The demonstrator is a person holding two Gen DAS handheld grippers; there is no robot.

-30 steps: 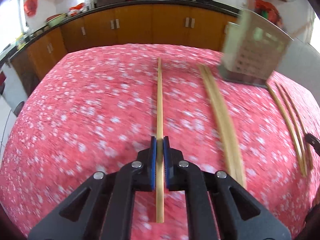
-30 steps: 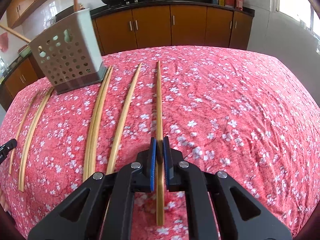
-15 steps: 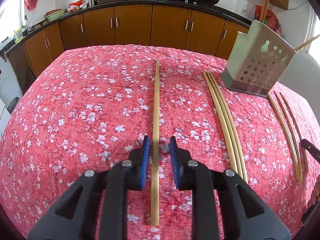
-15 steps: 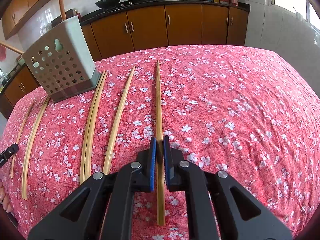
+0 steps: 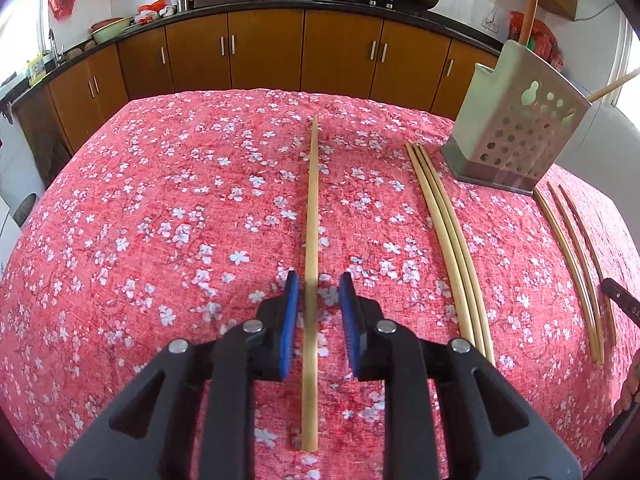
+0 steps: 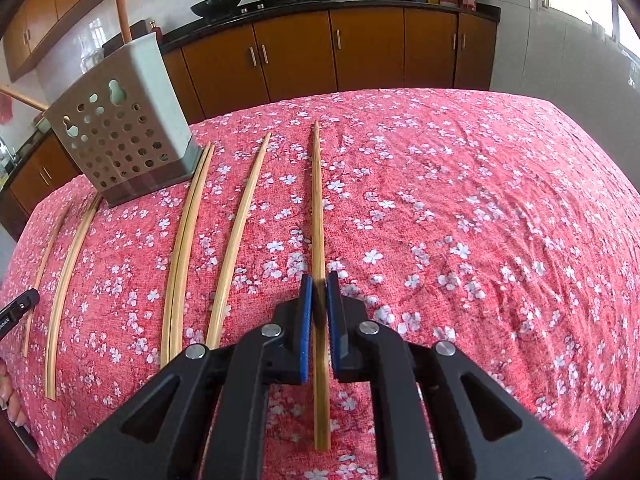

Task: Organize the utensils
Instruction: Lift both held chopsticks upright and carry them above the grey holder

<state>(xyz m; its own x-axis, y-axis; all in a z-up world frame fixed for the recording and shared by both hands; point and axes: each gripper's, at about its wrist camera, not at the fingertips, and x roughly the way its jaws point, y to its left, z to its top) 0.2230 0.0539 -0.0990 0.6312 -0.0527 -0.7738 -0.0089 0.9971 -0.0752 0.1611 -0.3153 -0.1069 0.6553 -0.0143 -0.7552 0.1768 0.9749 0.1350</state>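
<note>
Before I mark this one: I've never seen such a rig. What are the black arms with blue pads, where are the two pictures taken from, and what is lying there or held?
No robot here: a person carries a two-fingered tool in each hand, each with a camera looking along its fingers. The left view shows the left tool with its blue pads apart, a chopstick lying loose between them. The right view shows the right tool shut on another chopstick. More chopsticks lie on the red flowered tablecloth, beside a perforated utensil holder with some standing in it.
</note>
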